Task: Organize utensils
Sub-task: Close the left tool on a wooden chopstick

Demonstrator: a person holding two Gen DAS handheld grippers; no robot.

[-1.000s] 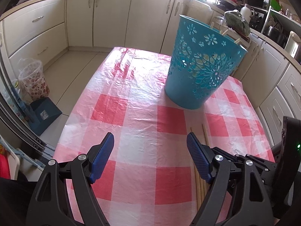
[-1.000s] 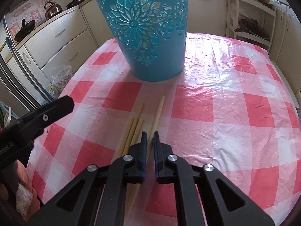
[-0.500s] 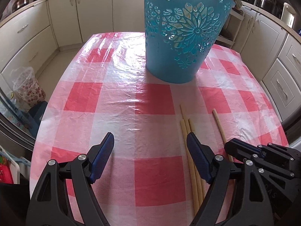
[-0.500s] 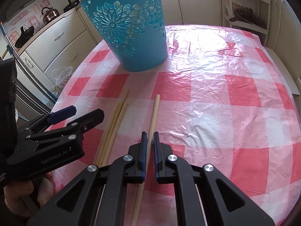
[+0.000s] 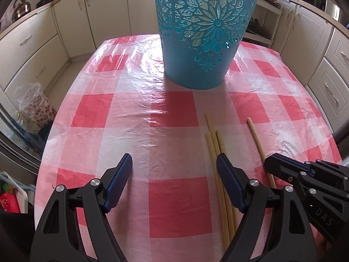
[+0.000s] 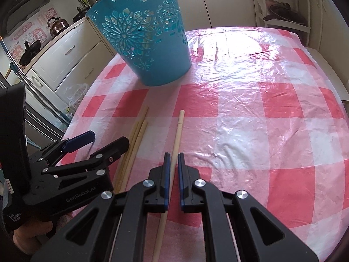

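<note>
Here we hover both tools low over the checked tablecloth (image 5: 174, 196), where the chopsticks lie loose in front of the blue cut-out basket (image 5: 202, 32) that we judge is meant to receive them. Our left gripper (image 5: 174, 174) stands spread wide, one blue pad just beside the cluster of three chopsticks (image 5: 214, 144), placed, we think, to straddle and gather them. Our right gripper (image 6: 172, 170) has its pads nearly pressed together, holding nothing we can see; the single chopstick (image 6: 177, 135) lies on the cloth beneath the narrow gap, apart from the three. Whether the pads touch it we cannot tell. The basket stands upright at the far side of the table, well apart from every chopstick, its cut-outs showing pale sticks already inside.
</note>
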